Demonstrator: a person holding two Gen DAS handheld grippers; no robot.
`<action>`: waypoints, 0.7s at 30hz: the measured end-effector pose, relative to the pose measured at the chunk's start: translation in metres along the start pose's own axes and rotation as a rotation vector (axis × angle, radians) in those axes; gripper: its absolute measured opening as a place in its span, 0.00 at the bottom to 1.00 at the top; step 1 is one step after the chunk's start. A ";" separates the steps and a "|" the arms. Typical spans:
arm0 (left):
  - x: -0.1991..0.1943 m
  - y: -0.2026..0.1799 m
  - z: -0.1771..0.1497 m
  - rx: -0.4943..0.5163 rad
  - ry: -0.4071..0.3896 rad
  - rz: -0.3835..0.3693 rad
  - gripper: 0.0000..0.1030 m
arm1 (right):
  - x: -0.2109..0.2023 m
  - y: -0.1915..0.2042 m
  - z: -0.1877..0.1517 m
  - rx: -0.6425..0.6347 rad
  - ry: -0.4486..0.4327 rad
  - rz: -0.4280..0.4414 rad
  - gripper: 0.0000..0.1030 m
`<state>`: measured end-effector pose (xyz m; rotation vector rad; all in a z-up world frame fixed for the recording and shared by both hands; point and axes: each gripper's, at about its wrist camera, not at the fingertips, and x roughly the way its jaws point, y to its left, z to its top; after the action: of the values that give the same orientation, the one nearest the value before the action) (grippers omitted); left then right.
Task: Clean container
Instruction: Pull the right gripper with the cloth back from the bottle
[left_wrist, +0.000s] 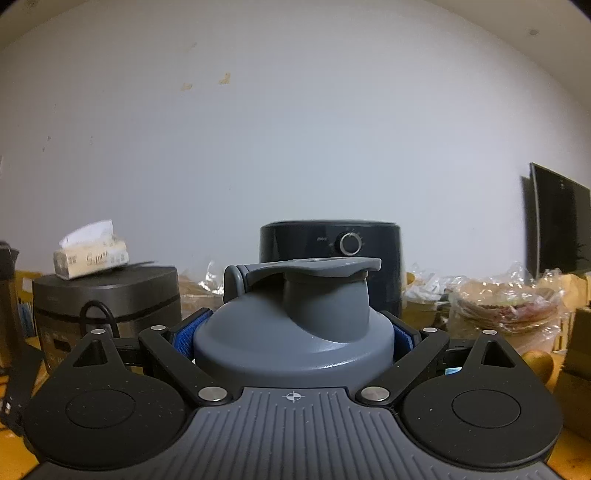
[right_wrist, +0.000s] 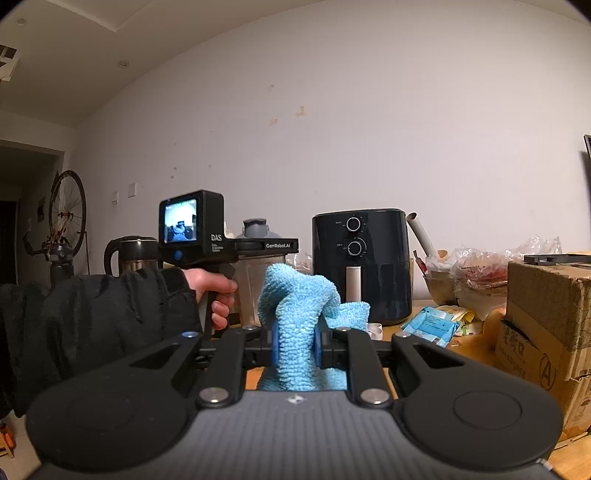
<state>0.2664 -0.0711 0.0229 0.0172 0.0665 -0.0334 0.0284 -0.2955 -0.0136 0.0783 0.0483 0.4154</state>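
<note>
My left gripper (left_wrist: 293, 332) is clamped on the container (left_wrist: 293, 332), a bottle with a grey screw lid and a flip cap. The blue pads (left_wrist: 183, 336) press just under the lid's shoulder on both sides. I judge that high hold is meant to steady the bottle upright while the other side works on it. My right gripper (right_wrist: 295, 345) is pinched narrow on a light blue cloth (right_wrist: 299, 314), bunched so a thick fold stands up above the jaws and more hangs below. That gives me a soft wad to wipe with, I think.

The left wrist view shows only the lid and spout close up, with the cap down over the spout. The body of the bottle is hidden below the gripper. Behind it stand a black air fryer (left_wrist: 330, 266) and a rice cooker (left_wrist: 107, 306) with a tissue pack (left_wrist: 90, 254) on top.

The right wrist view gives what the left cannot: the container's clear body (right_wrist: 251, 288) beneath the other device, and the person's hand (right_wrist: 216, 295) on its handle, in a dark sleeve. It also shows the cloth is apart from the bottle, not touching it. Whether the bottle rests on the tabletop (right_wrist: 469, 343) or is lifted, I cannot tell. I see no obvious dirt or wet marks on the lid, so I cannot judge how far the wiping has come.
</note>
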 end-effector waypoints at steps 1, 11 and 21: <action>0.003 0.001 -0.001 0.000 0.002 0.003 0.92 | 0.000 -0.001 0.000 0.002 0.001 -0.002 0.12; 0.033 0.009 -0.011 0.006 0.009 0.024 0.92 | 0.005 -0.007 -0.006 0.013 0.020 -0.004 0.12; 0.054 0.006 -0.022 0.026 0.021 0.026 0.92 | 0.008 -0.009 -0.008 0.013 0.031 -0.007 0.12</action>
<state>0.3187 -0.0666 -0.0023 0.0447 0.0872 -0.0082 0.0386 -0.2995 -0.0230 0.0843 0.0821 0.4098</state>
